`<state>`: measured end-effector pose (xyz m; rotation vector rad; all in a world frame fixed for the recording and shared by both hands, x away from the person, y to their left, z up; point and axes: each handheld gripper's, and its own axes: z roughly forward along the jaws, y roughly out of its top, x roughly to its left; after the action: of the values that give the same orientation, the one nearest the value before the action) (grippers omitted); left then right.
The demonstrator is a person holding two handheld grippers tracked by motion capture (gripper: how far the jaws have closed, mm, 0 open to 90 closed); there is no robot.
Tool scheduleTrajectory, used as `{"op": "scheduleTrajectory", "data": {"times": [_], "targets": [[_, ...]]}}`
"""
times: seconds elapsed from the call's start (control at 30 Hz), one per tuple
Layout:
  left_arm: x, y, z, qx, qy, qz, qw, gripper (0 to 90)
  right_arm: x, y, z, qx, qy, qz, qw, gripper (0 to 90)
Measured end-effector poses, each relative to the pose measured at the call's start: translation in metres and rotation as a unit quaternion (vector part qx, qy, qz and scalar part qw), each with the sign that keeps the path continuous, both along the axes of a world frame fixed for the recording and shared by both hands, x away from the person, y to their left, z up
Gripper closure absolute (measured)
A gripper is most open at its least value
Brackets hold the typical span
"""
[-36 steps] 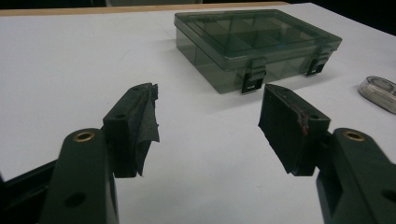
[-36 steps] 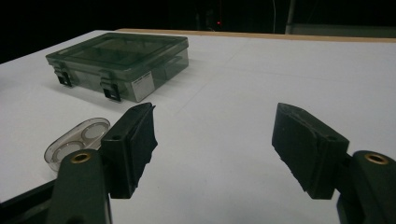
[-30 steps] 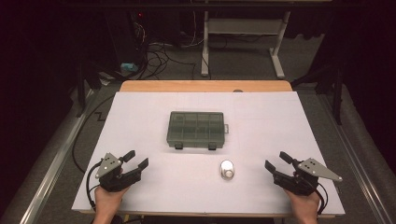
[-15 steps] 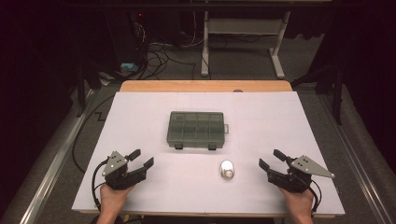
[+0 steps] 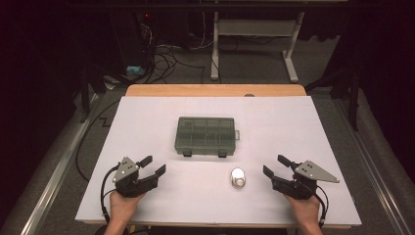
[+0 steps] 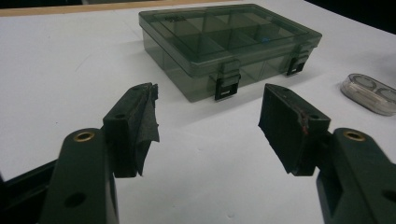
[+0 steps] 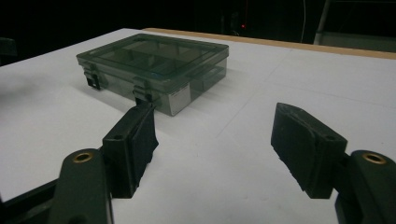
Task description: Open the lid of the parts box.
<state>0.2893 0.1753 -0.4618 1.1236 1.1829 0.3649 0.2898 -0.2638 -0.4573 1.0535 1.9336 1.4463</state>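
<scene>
Left gripper [image 5: 152, 166]: jaws spread wide, nothing between them, low over the white table [image 5: 147, 117], near its front left edge. Right gripper [image 5: 275, 166]: jaws likewise apart and empty, near the front right. Small round clear container [image 5: 238, 177]: on the table between the grippers, nearer the right one. Compartment box [image 5: 206, 135]: lid shut, latches facing the person, mid-table beyond.

The left gripper [image 6: 208, 126] is hovering with its fingers [image 6: 140, 126] spread wide over the white table [image 6: 56, 70]. Beyond them, a closed green compartment box [image 6: 224, 42] is sitting with its latches facing the gripper. A small clear case [image 6: 371, 92] is lying near the box, toward the view's right edge.
</scene>
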Motion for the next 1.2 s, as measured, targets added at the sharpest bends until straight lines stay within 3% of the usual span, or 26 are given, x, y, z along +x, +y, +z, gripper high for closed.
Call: {"op": "scheduleTrajectory", "data": {"times": [1.2], "targets": [[0.010, -0.033, -0.003, 0.005, 0.009, -0.037, 0.9992, 36.9, 0.014, 0.041, -0.007, -0.009, 0.015, 0.053, 0.9985, 31.1]]}}
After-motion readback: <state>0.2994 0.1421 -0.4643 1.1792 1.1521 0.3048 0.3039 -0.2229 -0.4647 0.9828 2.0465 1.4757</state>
